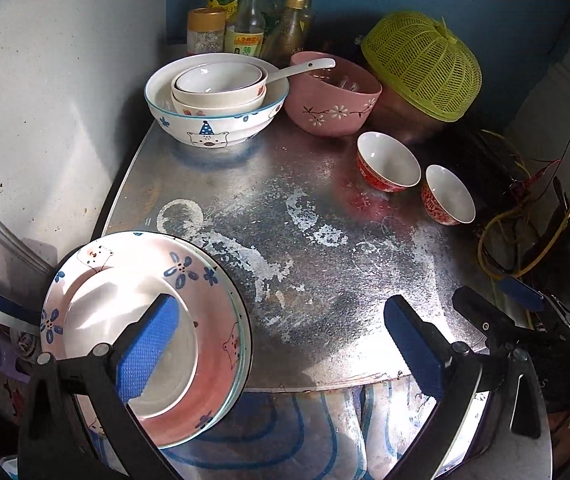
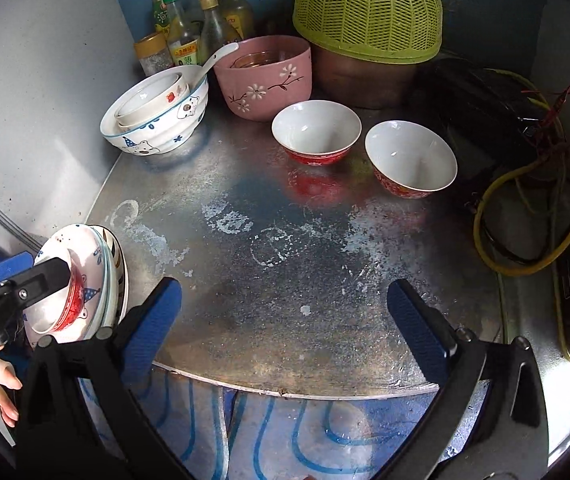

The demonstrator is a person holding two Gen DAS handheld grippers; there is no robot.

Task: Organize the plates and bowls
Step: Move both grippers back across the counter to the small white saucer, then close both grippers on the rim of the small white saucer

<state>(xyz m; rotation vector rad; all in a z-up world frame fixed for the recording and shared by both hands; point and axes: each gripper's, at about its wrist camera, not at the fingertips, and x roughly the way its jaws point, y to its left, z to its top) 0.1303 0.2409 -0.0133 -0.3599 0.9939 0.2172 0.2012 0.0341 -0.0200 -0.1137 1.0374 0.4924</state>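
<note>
Both wrist cameras looked steeply down from near the metal tabletop (image 1: 305, 220), the left from its near-left corner (over stacked plates (image 1: 141, 320)). Both shared the far bowls, bottles (image 2: 189, 32) and green basket (image 2: 369, 12).

A: How many bowls stand loose?
B: Two red bowls (image 2: 317, 134) (image 2: 411, 160), one pink bowl (image 2: 265, 80), one bear-print bowl (image 2: 157, 120) holding two smaller bowls (image 2: 153, 98).
A: And the rest?
B: One spoon (image 2: 215, 58), one green basket (image 2: 369, 12); bottles too crowded to count.
</note>
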